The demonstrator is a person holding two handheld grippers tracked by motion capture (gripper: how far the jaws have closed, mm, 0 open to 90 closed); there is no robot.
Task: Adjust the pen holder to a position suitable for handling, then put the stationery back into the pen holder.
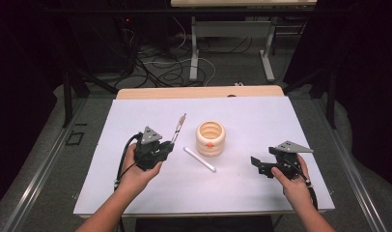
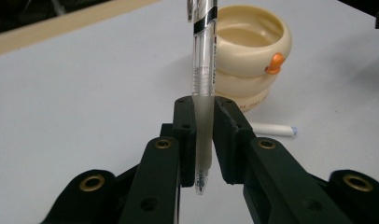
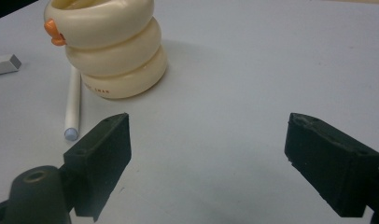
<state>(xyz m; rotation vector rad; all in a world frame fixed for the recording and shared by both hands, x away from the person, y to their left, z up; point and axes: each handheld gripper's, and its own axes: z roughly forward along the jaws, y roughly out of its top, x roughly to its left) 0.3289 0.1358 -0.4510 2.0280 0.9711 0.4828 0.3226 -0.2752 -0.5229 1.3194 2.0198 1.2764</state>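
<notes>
Left claw (image 2: 204, 140) clamps a clear pen (image 2: 204, 70); its print is unreadable.

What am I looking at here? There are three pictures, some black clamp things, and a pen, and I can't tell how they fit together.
No robot here: a person sits at a table with a white top, holding a two-jaw clamp in each hand. The high view looks down from above the person's side. The other two pictures come from small cameras riding on the clamps, looking along their black jaws.

The left hand-held gripper is shut on a clear pen, which sticks out past the jaws towards a cream ringed cup with a small orange knob on its side. The right hand-held gripper is open and holds nothing; it hangs over bare table to the right of the cup.

On the table lie the upright cup and, just in front of it, a white stick, perhaps a capped pen or marker.
</notes>
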